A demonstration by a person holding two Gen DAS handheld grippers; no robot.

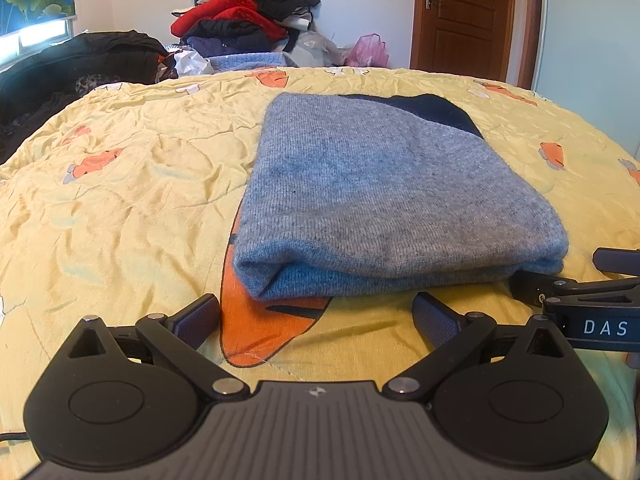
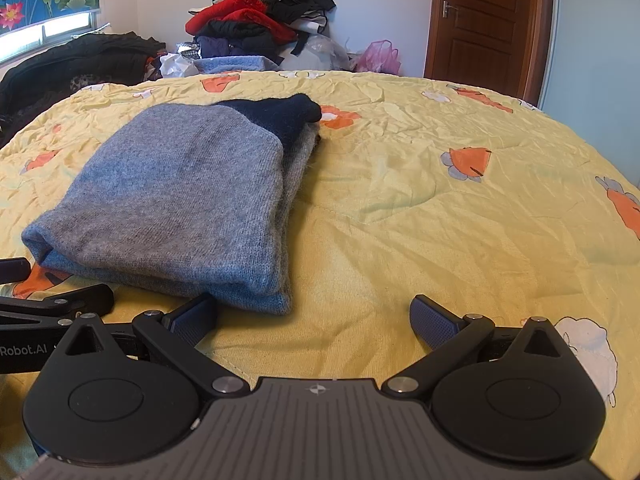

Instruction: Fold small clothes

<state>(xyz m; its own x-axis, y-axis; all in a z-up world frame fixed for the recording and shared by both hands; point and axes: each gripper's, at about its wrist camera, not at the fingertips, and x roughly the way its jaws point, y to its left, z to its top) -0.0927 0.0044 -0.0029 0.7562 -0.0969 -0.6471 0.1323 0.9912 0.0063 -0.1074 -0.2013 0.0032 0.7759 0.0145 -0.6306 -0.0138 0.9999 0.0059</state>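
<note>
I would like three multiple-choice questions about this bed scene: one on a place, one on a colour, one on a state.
1. Where does the grey sweater lie?
A. on the yellow bedspread
B. on the clothes pile
C. on the floor

2. What colour is the sweater's far patch?
A. red
B. dark blue
C. green

3. How are the left gripper and the right gripper?
A. both open, holding nothing
B. both shut on the sweater
C. one open, one shut

Answers: 1 A, the bedspread shows all around it. 2 B, it shows navy in both views. 3 A, the fingers stand apart with only bedspread between.

Bare quilt (image 2: 440, 220) beside folded sweater (image 2: 172, 200)
</note>
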